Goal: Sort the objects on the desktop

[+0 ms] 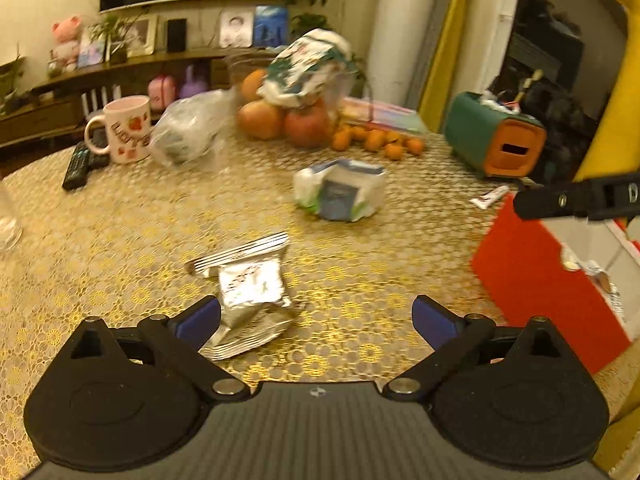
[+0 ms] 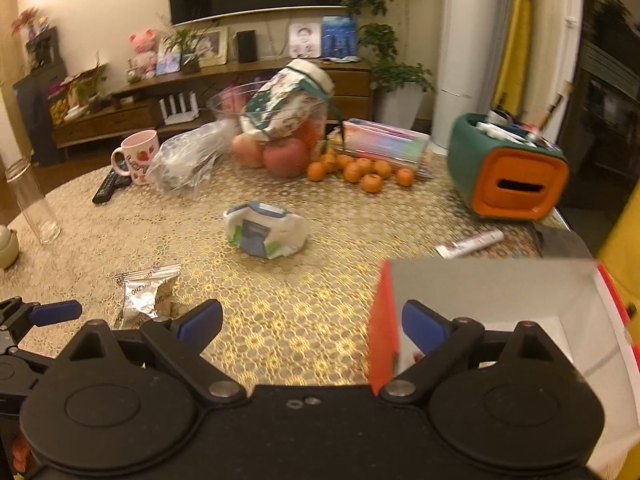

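A silver foil snack packet (image 1: 248, 300) lies on the gold-patterned tablecloth (image 1: 120, 248), right in front of my left gripper (image 1: 316, 318). That gripper is wide open, and the packet touches its left blue pad (image 1: 200, 320). The same packet (image 2: 146, 294) shows at the left of the right wrist view. My right gripper (image 2: 312, 322) is open and empty, straddling the left wall of a red box (image 2: 382, 320) with a white inside. A white and blue tissue pack (image 1: 340, 190) lies mid-table. A small white tube (image 2: 470, 243) lies near the box.
A green and orange holder (image 2: 508, 168) stands at the right. Apples, small oranges (image 2: 360, 170), a wrapped bundle, a plastic bag (image 1: 188, 128), a pink mug (image 1: 124, 128), remotes (image 1: 78, 164) and books fill the far side. A glass bottle (image 2: 30, 200) stands left. A yellow chair (image 1: 612, 80) is at right.
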